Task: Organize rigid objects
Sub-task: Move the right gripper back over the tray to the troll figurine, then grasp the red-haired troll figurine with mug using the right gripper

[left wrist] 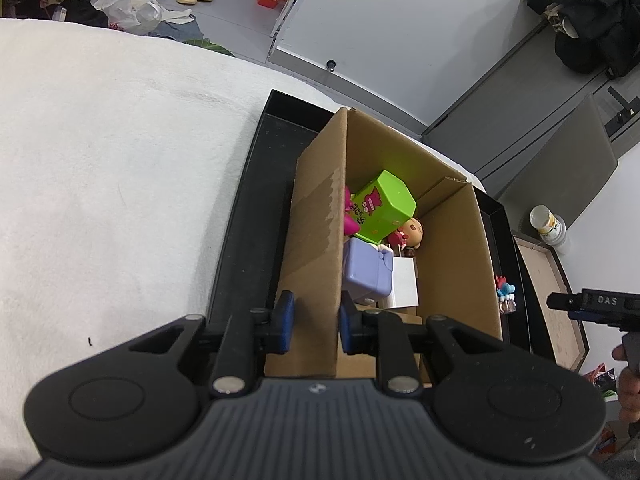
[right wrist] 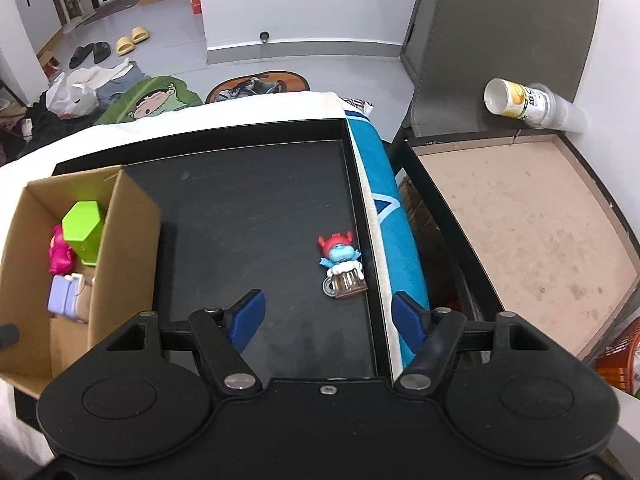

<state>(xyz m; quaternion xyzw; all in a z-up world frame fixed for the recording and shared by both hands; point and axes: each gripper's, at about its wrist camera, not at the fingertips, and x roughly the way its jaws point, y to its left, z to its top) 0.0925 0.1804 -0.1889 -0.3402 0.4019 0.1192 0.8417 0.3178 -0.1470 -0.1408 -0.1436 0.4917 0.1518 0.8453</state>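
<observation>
while the left gripper (left wrist: 314, 322) sat at lower centre of the left wrist view, its blue pads clamped narrow on the near wall of the cardboard box (left wrist: 316, 240). box stood in the black tray (right wrist: 256, 208), holding a green hexagonal block (left wrist: 384, 206), pink toy (right wrist: 60, 252), lilac block (left wrist: 366, 270) and a small doll head (left wrist: 412, 232). right gripper (right wrist: 326, 322) was at lower centre of the right wrist view, fingers (right wrist: 248, 318) half spread, nothing between them. troll figure on a mug (right wrist: 342, 266) lay on the tray floor by its right rim, just above the gap, nearer the right finger, not touching either.
</observation>
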